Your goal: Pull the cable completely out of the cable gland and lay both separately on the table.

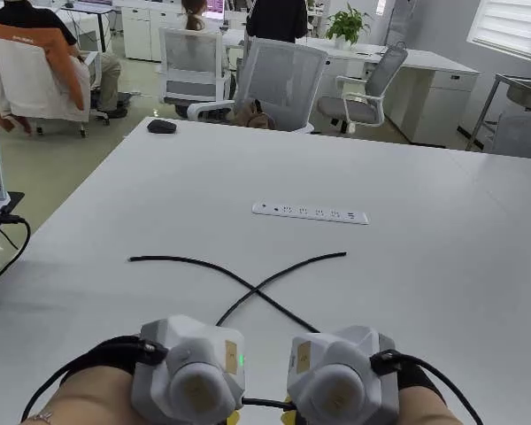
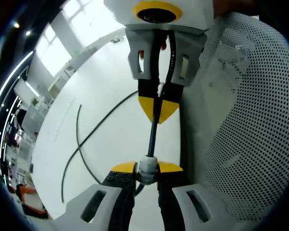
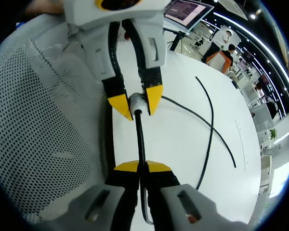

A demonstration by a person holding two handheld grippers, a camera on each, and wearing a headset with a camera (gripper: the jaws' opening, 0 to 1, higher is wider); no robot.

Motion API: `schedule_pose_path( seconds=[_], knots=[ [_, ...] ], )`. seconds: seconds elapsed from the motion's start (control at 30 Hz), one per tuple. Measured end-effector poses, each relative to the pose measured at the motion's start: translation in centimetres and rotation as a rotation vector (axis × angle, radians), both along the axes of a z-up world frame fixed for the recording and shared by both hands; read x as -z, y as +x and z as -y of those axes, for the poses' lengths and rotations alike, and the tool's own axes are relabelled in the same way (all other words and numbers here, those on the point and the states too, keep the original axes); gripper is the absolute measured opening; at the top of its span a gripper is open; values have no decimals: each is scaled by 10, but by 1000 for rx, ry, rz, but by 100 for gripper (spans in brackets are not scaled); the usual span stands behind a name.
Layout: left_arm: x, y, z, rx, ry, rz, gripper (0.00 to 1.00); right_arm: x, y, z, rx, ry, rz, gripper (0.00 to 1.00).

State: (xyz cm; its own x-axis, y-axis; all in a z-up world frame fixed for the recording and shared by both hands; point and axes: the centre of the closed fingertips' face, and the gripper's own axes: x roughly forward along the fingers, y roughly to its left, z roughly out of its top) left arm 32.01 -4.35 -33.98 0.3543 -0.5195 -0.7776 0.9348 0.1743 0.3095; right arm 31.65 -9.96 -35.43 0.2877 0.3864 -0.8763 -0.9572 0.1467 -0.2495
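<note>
Here, nearest, the left gripper (image 2: 146, 170) is clamped on the cable gland (image 2: 147, 163) just above the white table (image 1: 407, 266). Facing it, the right gripper (image 3: 140, 167) is clamped on the cable (image 3: 139, 139) that enters the gland. Beyond them two loose black cables (image 1: 253, 286) cross, and a power strip (image 1: 310, 212) lies farther off.

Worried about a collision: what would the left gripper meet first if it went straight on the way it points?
Probably the right gripper, facing it, clamped on the cable straight ahead; depth is unclear.
</note>
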Motion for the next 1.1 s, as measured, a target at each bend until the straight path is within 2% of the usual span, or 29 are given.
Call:
schedule_pose_path(
  seconds=[0.03,0.07,0.1,0.13,0.17,0.2,0.27,0.3,0.37,0.4,0.47,0.53,0.6,0.7,0.73,0.83,0.97,1.03,1.1],
  knots=[
    [0,1,-1,-6,4,2,17,3,3,8,39,-28,-3,3],
    [1,2,-3,-12,8,2,17,8,9,27,113,-105,-2,4],
    [1,2,-3,-15,10,0,17,11,13,40,133,-167,4,4],
    [2,2,-4,-15,13,-3,17,13,15,45,137,-177,6,5],
    [2,2,-4,-14,14,-4,17,13,15,45,150,-162,-7,5],
    [2,1,-3,-9,14,-4,17,15,10,44,186,-130,-50,6],
    [3,0,-3,-2,28,0,17,15,6,41,196,-111,-74,9],
    [4,0,-3,2,32,2,17,15,7,41,184,-115,-65,12],
    [5,-1,-4,11,39,3,17,11,5,27,124,-88,-37,21],
    [4,-1,-2,14,31,2,17,6,3,12,80,-31,-27,24],
    [2,-2,2,23,15,3,17,-1,-4,-9,30,46,-41,24],
    [1,-4,6,39,8,8,17,-9,-9,-26,-38,104,-28,24],
    [1,-10,10,75,5,7,17,-15,-14,-36,-70,143,-27,23],
    [0,-14,14,91,-1,5,17,-15,-18,-36,-83,146,-42,10],
    [0,-12,14,89,-2,6,17,-10,-23,-35,-84,137,-70,3],
    [0,-10,14,81,-8,2,17,-7,-21,-30,-98,98,-43,3],
    [2,-8,11,76,3,5,17,-4,-18,-24,-53,88,-62,3],
    [2,-7,10,72,4,5,17,0,-16,-18,-39,62,-60,3],
    [2,-7,11,70,2,5,17,6,-12,-7,-25,6,-48,3]
  ],
)
